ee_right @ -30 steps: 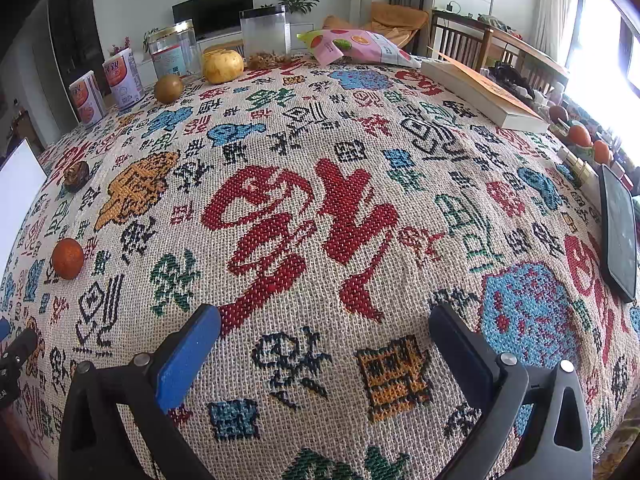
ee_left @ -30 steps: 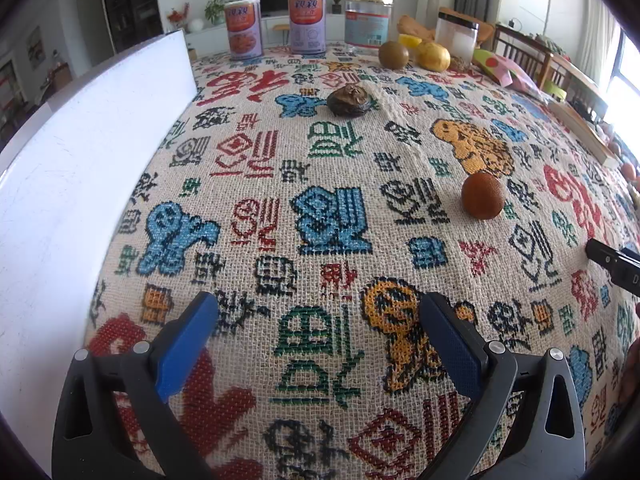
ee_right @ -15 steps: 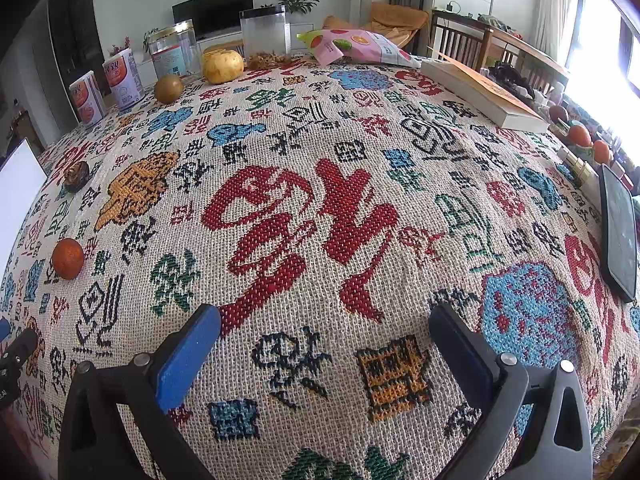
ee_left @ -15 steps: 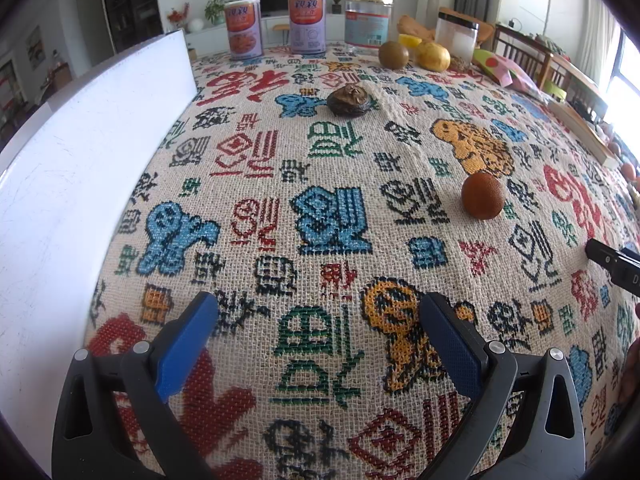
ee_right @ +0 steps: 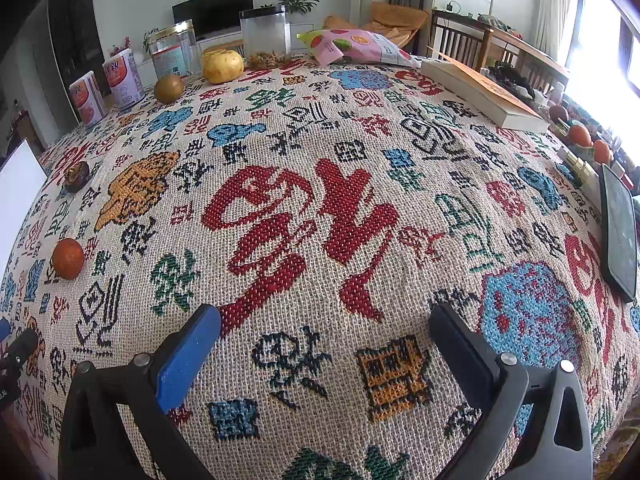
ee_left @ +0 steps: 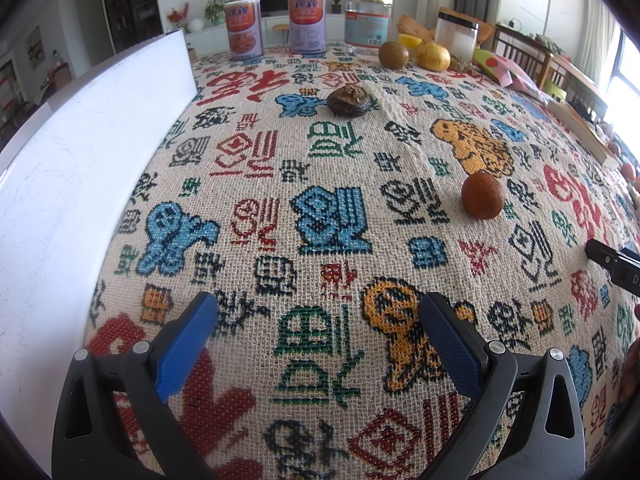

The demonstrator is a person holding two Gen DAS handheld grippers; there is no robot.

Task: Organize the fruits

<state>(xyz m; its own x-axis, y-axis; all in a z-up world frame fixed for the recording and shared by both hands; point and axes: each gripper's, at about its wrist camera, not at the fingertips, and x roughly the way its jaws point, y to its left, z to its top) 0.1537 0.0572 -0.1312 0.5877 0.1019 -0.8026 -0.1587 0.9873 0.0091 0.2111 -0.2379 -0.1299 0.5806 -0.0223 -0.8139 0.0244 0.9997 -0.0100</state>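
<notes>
An orange-brown round fruit point(ee_left: 482, 195) lies on the patterned tablecloth, ahead and right of my left gripper point(ee_left: 318, 314); it also shows in the right wrist view point(ee_right: 67, 259) at far left. A dark wrinkled fruit point(ee_left: 348, 99) lies farther back, seen too in the right wrist view point(ee_right: 77, 176). A brown round fruit point(ee_left: 393, 55) and a yellow fruit point(ee_left: 433, 56) sit near the far edge; they show in the right wrist view as the brown fruit point(ee_right: 169, 88) and the yellow fruit point(ee_right: 222, 66). My right gripper point(ee_right: 325, 324) is open and empty over the cloth. Both grippers are open.
A white board point(ee_left: 80, 152) stands along the left edge. Two cans point(ee_left: 244, 28) and jars point(ee_left: 368, 20) line the far edge. A snack bag point(ee_right: 352, 46), a book point(ee_right: 480, 92) and a dark tablet point(ee_right: 620, 236) lie on the right side.
</notes>
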